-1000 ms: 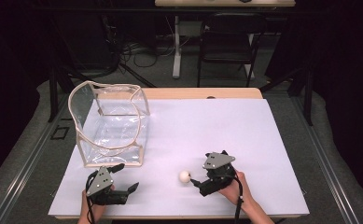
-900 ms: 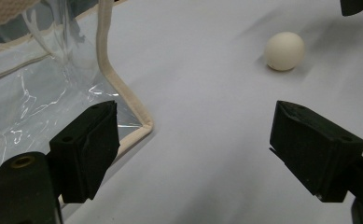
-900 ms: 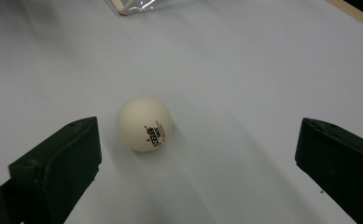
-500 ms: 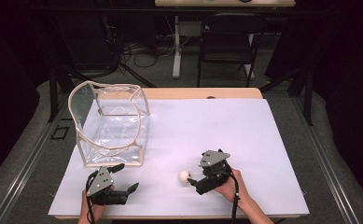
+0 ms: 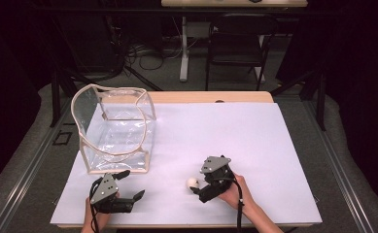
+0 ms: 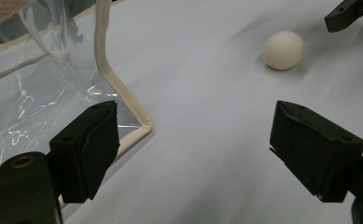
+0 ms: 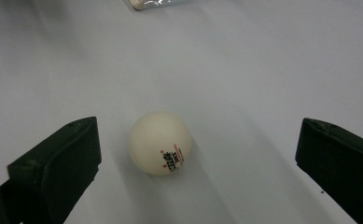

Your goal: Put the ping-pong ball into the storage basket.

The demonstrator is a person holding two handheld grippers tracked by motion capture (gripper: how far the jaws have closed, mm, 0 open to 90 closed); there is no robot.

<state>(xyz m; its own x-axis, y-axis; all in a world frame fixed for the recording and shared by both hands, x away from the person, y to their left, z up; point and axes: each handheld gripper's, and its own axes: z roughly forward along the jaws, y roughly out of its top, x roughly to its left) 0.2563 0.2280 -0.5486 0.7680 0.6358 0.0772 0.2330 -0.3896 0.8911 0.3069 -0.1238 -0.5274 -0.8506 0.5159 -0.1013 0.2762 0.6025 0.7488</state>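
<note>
Ball (image 7: 160,143) print too small, between parted right tongs (image 7: 198,154)

Black grippers (image 5: 207,190), grey three-cornered plates.

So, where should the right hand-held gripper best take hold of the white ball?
Grip the ball across its widest middle, coming low from the person's side. It is round and lies free on the table, already between the open right hand-held gripper jaws.
</note>
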